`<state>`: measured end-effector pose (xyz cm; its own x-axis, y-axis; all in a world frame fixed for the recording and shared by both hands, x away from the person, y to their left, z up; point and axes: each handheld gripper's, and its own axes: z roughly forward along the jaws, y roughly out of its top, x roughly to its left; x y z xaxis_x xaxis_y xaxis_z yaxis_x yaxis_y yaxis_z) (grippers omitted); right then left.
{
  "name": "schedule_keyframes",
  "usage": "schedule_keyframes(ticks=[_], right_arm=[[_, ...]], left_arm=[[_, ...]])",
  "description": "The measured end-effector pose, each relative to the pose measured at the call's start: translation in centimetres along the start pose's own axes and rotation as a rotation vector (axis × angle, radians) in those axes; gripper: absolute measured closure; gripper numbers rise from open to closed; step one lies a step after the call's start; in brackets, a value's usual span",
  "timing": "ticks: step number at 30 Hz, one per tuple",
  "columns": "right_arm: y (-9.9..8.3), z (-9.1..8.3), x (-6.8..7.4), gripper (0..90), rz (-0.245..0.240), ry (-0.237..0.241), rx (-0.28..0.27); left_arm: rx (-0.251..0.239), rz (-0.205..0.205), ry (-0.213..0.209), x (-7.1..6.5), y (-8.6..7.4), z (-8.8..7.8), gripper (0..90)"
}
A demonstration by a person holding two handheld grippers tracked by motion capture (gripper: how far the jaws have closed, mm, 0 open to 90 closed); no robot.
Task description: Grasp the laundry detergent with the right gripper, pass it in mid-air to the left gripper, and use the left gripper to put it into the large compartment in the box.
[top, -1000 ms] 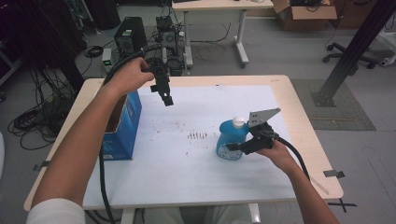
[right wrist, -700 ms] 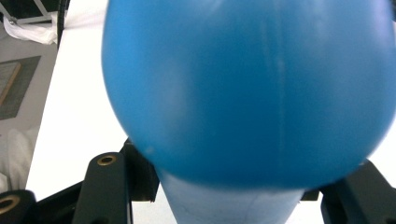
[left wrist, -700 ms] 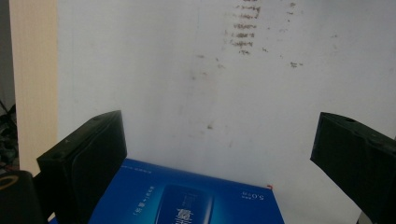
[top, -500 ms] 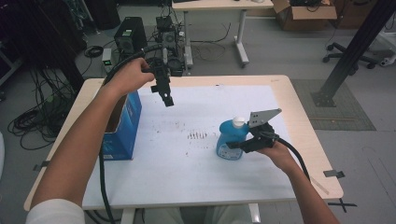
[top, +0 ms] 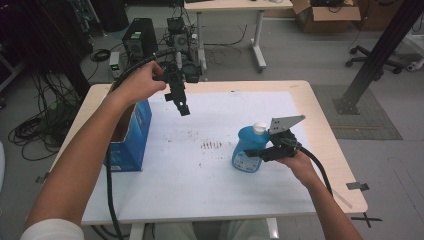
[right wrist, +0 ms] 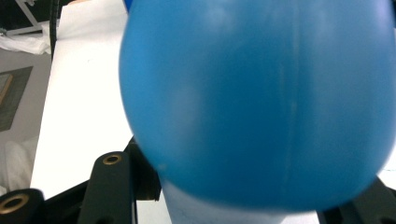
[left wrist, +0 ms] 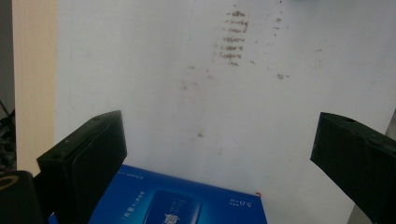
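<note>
A blue bottle point(top: 247, 149) with a white cap stands on the white sheet at the right; close up its round body point(right wrist: 261, 102) looms in the right gripper view. My right gripper point(top: 260, 151) reaches in from the bottle's right. Its jaws have just been closing and now press on the bottle's lower body. Up at the back left, my left gripper point(top: 183, 109) hangs in the air and points down. Its jaws stand wide open point(left wrist: 219, 135) with nothing between them, above the sheet and a corner of the blue box point(left wrist: 177, 205).
The open blue carton point(top: 131, 135) stands at the table's left edge under the left forearm. Brown smudges point(top: 212, 145) mark the middle of the white sheet point(top: 200, 185). Computers and cables lie on the floor behind the table.
</note>
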<state>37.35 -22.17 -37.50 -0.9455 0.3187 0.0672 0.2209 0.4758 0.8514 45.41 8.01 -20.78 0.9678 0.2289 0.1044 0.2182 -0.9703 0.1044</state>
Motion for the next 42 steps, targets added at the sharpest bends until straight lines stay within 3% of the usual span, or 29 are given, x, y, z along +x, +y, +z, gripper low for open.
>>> schedule_keyframes(ticks=[12, 15, 23, 27, 34, 42], right_arm=[[1.6, -2.0, 0.4, 43.8, 0.023, -0.032, 0.007], [2.2, -2.6, 0.5, 43.8, 0.026, -0.033, 0.006], [3.9, -3.4, 1.1, 43.8, 0.004, -0.033, 0.017], [5.0, -3.6, 1.5, 43.8, -0.01, -0.017, 0.019], [7.1, -3.3, 2.1, 43.8, -0.055, 0.031, 0.019], [9.1, -2.2, 3.0, 43.9, -0.105, 0.075, 0.027]], left_arm=[[-0.037, -0.042, 0.007, -2.0, 0.2, -1.4, 3.8], [-0.019, -0.056, 0.008, -2.3, 0.3, -1.8, 3.8], [-0.043, -0.042, 0.017, -3.8, 0.7, -3.4, 3.7], [-0.057, -0.043, -0.008, -4.4, 0.9, -4.1, 3.7], [-0.052, -0.036, -0.009, -5.4, 0.8, -4.6, 3.7], [-0.066, 0.019, -0.026, -6.7, 1.0, -5.3, 3.7]])
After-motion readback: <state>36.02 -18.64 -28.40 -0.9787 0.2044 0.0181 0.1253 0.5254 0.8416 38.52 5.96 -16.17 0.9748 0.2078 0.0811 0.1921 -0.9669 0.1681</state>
